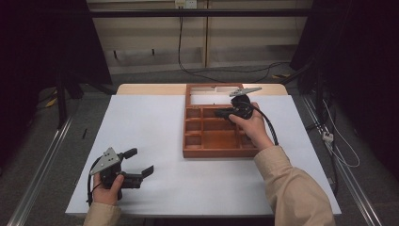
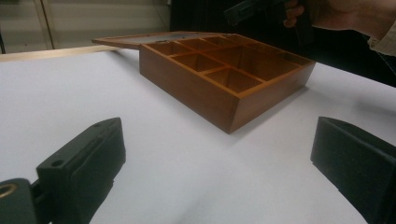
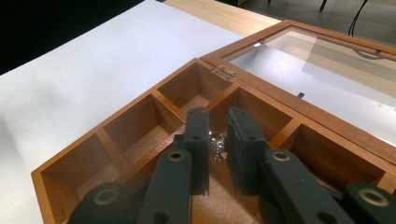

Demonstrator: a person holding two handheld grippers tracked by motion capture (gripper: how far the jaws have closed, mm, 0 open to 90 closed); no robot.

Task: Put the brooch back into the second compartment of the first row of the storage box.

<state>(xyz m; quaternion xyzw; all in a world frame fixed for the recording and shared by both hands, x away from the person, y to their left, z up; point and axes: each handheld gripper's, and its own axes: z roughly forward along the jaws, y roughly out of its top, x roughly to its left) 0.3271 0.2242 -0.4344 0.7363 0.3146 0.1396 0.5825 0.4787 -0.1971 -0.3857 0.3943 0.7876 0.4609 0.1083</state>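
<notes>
Left gripper [image 1: 136, 163]: rests low on the white counter [image 1: 155, 132], near its front left corner; fingers [image 2: 81, 163] stand wide with nothing between them, pointed toward the box.

Wooden box [image 1: 214, 126]: sits right of the counter's middle, toward the far edge; reddish-brown wood, divided into several open compartments, small ones along the left and a larger one at the near side.

Glazed lid [image 3: 322, 60]: swung fully open behind the box on small brass hinges, lying back over the far edge; the pane shows reflections.

Small shiny item [image 3: 216, 143]: a tiny silvery, sparkling piece, too small to identify; seen in the gap between the right fingers, over a middle compartment of the box.

Right gripper [image 3: 217, 142]: held above the box interior, tilted down into it; fingers narrow, drawn close on the shiny item, which appears pinched at their tips.

Step in hand, as judged: carrying the item at the box, either out of or into a compartment.

Handling advice: keep the pinch steady, move straight up or down clear of the partition walls, and avoid brushing the dividers, since so small a piece could slip.
</notes>
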